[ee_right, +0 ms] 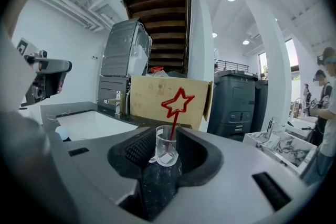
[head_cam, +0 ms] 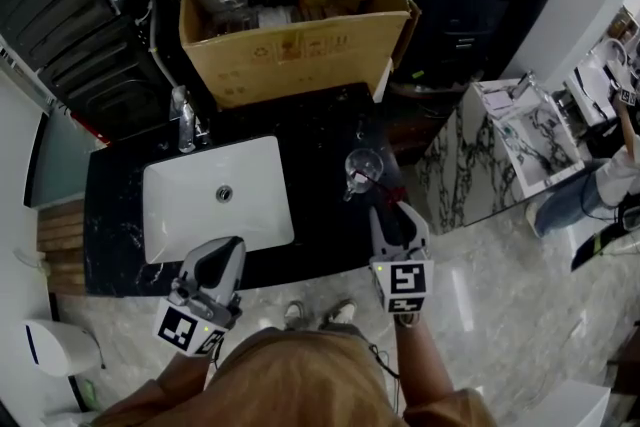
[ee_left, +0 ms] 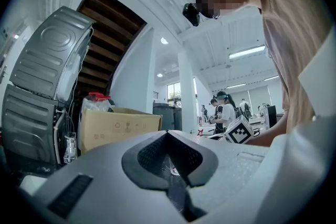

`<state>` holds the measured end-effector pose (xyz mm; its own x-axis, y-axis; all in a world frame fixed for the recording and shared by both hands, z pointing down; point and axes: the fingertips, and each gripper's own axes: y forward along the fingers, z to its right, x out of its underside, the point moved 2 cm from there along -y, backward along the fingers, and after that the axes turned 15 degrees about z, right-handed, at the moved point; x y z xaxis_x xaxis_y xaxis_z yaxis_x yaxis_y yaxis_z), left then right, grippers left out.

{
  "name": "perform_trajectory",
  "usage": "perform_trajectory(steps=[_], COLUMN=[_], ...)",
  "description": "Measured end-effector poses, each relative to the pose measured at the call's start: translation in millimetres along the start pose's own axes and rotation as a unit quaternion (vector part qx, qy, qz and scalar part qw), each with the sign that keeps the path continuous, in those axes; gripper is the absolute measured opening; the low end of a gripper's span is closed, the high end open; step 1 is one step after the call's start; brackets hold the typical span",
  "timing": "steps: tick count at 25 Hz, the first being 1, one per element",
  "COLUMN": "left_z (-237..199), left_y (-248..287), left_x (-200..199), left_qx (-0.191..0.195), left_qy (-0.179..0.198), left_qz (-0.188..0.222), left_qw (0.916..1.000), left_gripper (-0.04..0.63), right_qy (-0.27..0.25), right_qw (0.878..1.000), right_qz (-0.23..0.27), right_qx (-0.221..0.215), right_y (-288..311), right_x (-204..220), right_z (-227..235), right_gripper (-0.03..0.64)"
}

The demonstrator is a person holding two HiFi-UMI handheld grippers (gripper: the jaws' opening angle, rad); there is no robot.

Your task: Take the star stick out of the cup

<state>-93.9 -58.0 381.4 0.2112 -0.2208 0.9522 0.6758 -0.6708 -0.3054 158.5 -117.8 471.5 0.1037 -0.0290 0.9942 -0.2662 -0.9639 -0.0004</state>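
Note:
A clear glass cup (head_cam: 363, 167) stands on the black counter (head_cam: 320, 235), right of the sink. A red star stick (ee_right: 177, 102) leans in the cup (ee_right: 166, 148), its star well above the rim. My right gripper (head_cam: 390, 207) sits just in front of the cup, its jaws open. In the right gripper view the cup shows between the two pads of the right gripper (ee_right: 167, 139), and nothing presses on it. My left gripper (head_cam: 222, 245) hovers at the counter's front edge by the sink. The left gripper (ee_left: 168, 136) has its pads meeting, with nothing between them.
A white sink (head_cam: 255, 175) with a faucet (head_cam: 184, 120) fills the counter's left part. An open cardboard box (head_cam: 295, 50) of clutter stands behind it. The counter's right edge drops off just beyond the cup. Another person (head_cam: 600, 185) works at far right.

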Motion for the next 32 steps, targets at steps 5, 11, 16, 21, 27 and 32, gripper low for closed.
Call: perform_trajectory(steps=[5, 11, 16, 21, 27, 32], left_z=[-0.3, -2.2, -3.3, -4.8, -5.9, -6.7], left_y=[3.7, 3.6, 3.6, 3.0, 2.8, 3.0], left_x=[-0.5, 2.2, 2.0, 2.9, 0.3, 1.3], left_qx=[-0.005, -0.008, -0.016, -0.02, -0.029, -0.036], left_qy=[0.0, 0.003, 0.003, 0.008, 0.008, 0.005], left_qz=[-0.001, -0.007, -0.005, -0.008, -0.004, -0.005], left_qw=[1.0, 0.9999, 0.9999, 0.9997, 0.9995, 0.9993], left_gripper=[0.002, 0.002, 0.002, 0.002, 0.002, 0.002], right_qy=[-0.002, -0.006, -0.002, -0.004, -0.006, -0.008], right_qw=[1.0, 1.0, 1.0, 1.0, 1.0, 1.0], right_qz=[0.002, 0.001, -0.001, -0.004, -0.01, -0.014], right_qx=[-0.003, -0.008, -0.011, -0.015, -0.019, -0.02], right_y=[8.1, 17.5, 22.3, 28.7, 33.9, 38.3], right_x=[-1.3, 3.2, 8.2, 11.4, 16.6, 22.0], right_z=[6.2, 6.1, 6.3, 8.2, 10.0, 13.1], right_gripper=[0.114, 0.112, 0.11, 0.106, 0.1, 0.094])
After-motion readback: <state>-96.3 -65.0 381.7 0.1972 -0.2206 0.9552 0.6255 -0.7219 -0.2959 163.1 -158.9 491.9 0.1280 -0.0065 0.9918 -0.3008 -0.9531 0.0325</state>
